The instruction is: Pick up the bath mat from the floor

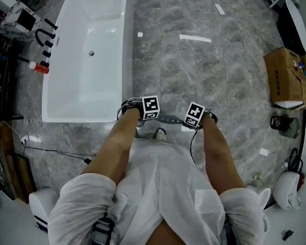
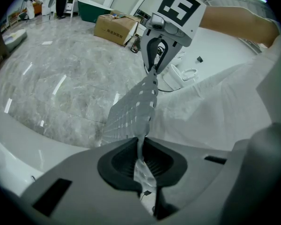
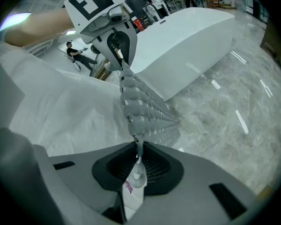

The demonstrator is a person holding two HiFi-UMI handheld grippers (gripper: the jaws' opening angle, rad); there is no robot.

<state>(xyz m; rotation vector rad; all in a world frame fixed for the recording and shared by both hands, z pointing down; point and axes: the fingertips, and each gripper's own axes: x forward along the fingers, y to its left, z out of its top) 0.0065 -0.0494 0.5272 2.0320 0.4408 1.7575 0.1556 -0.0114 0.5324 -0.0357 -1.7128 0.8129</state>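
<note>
The left gripper [image 2: 141, 159] is clenched on one end of the grey perforated rubber bath mat [image 2: 133, 109], and the right gripper [image 3: 137, 165] is clamped on the opposite end. The bath mat hangs stretched between them, off the floor, just in front of the person's white garment [image 1: 163, 188]. The corner of the white rectangular bathtub [image 1: 81, 93] lies just beside the left gripper. Ahead, the grey marble-tile floor [image 1: 194, 65] runs wide between the bathtub's long edge and the brown cardboard box [image 1: 285, 78] well off to the right. Dark print on the box's side is too small to read. Each gripper's cube bears black-and-white square markers.
</note>
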